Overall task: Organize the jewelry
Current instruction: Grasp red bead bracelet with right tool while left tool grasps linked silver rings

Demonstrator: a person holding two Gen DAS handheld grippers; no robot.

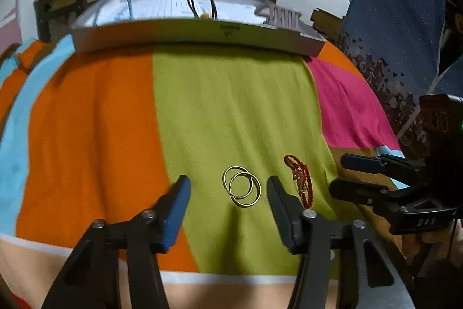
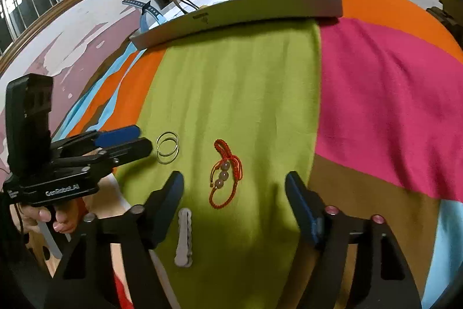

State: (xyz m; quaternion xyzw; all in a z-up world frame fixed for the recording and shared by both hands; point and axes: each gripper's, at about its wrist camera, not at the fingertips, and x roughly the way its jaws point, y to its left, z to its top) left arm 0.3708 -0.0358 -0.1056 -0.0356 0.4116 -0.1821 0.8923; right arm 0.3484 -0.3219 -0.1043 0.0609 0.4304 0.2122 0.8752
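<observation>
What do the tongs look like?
Both are black, with long arms joined by round bolts. Blue pads line the fingers. The left tongs carry white lettering, a boxy black block and a thin black cable. The right tongs have pinkish bolts.

Two gold hoops (image 1: 242,186) overlap at lower centre. One red cord bracelet (image 2: 224,174) carries three beads (image 2: 222,174). One grey hair clip (image 2: 184,237) lies lower left. One tray (image 1: 199,38) sits up top.

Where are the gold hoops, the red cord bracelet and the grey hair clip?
gold hoops (image 1: 241,186), left wrist view, where the two rings overlap.
red cord bracelet (image 2: 223,175), right wrist view, middle bead.
grey hair clip (image 2: 184,239), right wrist view, mid-body.
</observation>
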